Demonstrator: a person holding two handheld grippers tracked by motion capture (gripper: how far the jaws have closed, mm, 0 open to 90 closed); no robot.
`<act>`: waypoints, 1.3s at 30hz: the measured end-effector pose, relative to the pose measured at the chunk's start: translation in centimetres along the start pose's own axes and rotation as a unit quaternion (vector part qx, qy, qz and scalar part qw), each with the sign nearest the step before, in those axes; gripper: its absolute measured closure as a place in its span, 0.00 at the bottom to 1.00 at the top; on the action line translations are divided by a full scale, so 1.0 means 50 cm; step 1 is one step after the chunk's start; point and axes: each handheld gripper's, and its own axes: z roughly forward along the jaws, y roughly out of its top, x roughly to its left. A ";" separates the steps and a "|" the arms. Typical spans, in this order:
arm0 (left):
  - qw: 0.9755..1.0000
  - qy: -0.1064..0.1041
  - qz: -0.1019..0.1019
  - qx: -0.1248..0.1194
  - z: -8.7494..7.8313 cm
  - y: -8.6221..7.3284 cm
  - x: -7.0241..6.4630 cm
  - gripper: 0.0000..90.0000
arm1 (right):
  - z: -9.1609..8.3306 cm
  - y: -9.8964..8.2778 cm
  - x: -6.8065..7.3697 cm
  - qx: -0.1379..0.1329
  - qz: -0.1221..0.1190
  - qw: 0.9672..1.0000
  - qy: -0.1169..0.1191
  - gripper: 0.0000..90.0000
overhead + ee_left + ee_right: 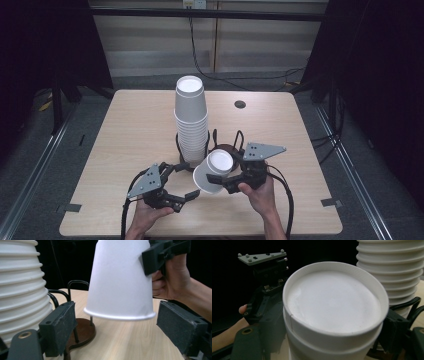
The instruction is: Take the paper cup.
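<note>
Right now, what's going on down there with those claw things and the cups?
Right gripper shut on an upside-down paper cup, held off the table. Left gripper open, jaws just below the cup's rim. Cup stack in wire holder close behind.

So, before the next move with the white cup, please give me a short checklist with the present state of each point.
1. Right gripper shut on the cup: ok.
2. Left gripper open, pads either side of the cup's rim: ok.
3. Held cup is single, not two nested: not ok, the right gripper view shows a second rim.
4. Cup stack upright in its wire holder: ok.
5. Held cup clear of the stack: ok.
</note>
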 end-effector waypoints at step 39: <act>0.999 -0.027 -0.021 0.017 0.053 -0.017 0.007 0.13 | 0.067 -0.024 0.016 0.000 0.011 0.999 0.031 0.24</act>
